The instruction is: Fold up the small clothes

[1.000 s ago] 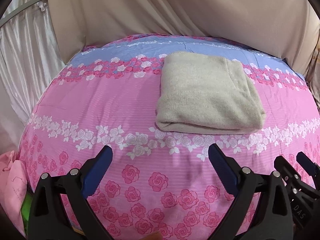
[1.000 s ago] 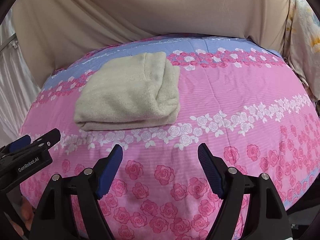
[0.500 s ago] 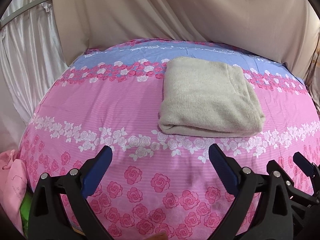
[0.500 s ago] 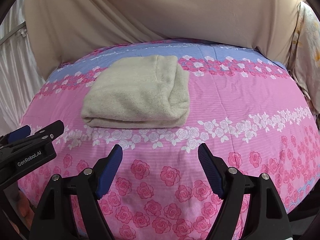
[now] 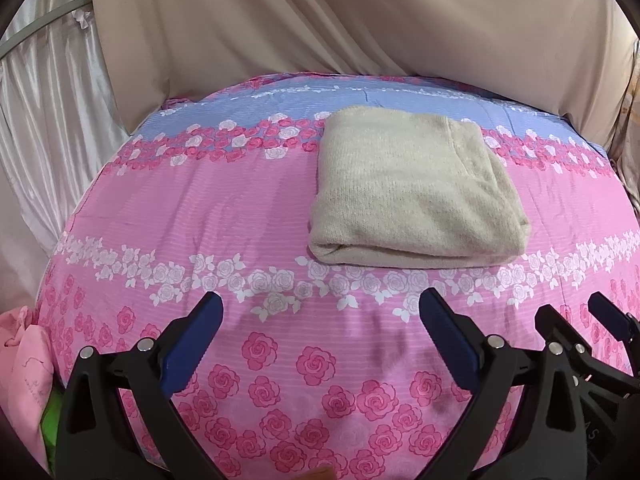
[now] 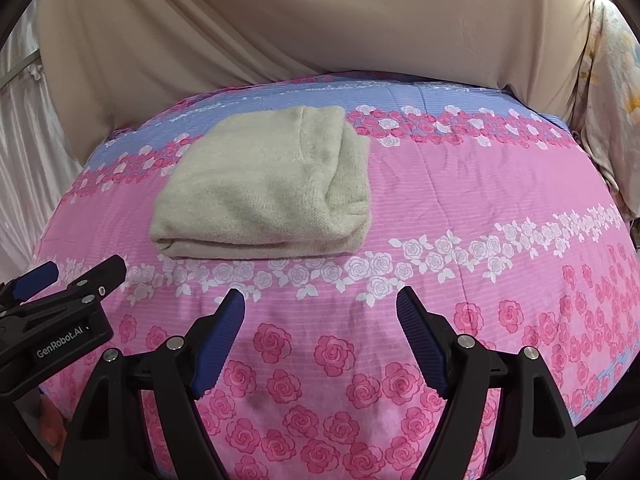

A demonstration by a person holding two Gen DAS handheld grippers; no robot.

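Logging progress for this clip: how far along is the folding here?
Done: the beige sweater lies folded in a neat rectangle on the pink bedspread. In hand: nothing; the left claw and right claw are both open, short of the sweater. Left: a pink garment at the bed's left edge may still need folding.

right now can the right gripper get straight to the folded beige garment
Probably yes. The right gripper is open and empty, and only bare floral bedsheet lies between it and the folded beige garment, which sits ahead and to its left. The left gripper is off to the side.
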